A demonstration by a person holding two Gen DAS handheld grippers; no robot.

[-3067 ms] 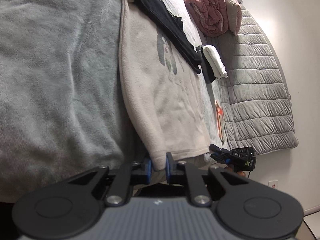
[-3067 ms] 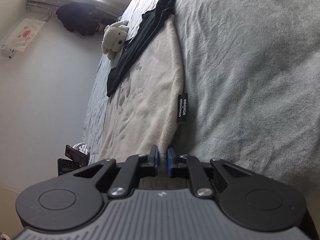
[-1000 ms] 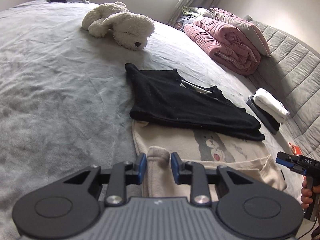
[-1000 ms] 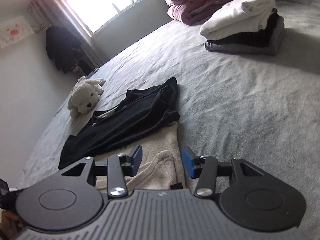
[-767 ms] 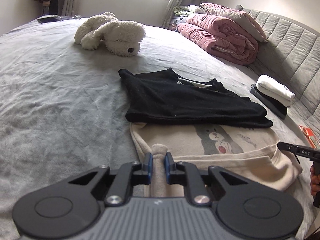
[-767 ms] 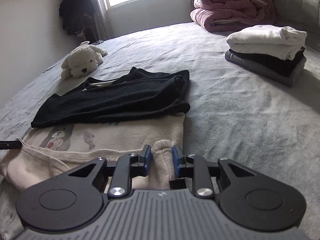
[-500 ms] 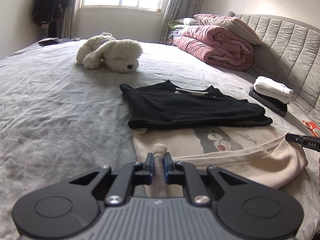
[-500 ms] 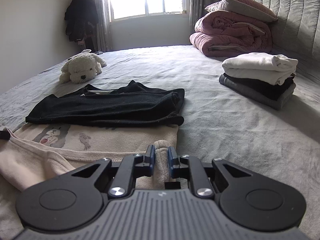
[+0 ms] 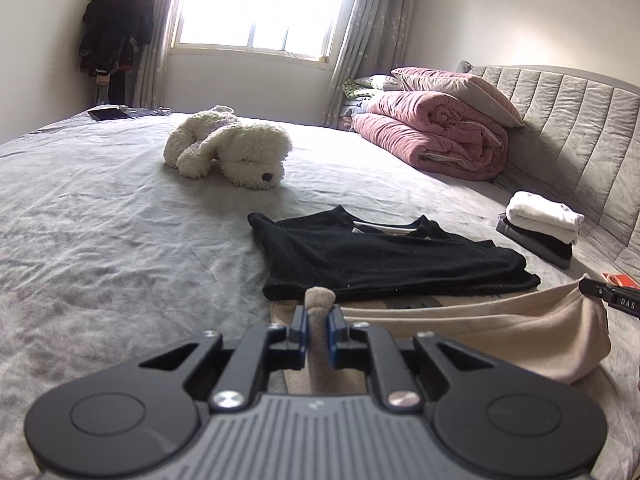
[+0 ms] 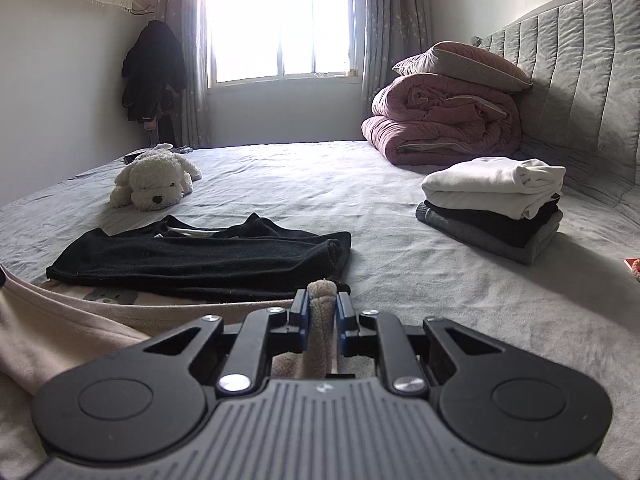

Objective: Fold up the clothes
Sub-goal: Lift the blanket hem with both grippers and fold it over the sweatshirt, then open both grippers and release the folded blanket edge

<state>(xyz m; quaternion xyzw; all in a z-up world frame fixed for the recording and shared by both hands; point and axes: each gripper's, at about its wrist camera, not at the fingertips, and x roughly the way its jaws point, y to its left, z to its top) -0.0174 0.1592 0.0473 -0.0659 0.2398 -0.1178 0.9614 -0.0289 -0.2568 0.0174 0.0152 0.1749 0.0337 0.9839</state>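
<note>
While bed (image 9: 100,240) lies below, left gripper (image 9: 318,326) and right gripper (image 10: 322,316) each pinch beige garment (image 9: 500,324) edge.

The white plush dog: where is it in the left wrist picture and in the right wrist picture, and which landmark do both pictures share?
Left wrist: the white plush dog lies upper centre-left on the bed, beyond the black shirt.
Right wrist: the dog lies at middle left, also beyond the black shirt.
Shared landmark: the bright window on the far wall.
</note>
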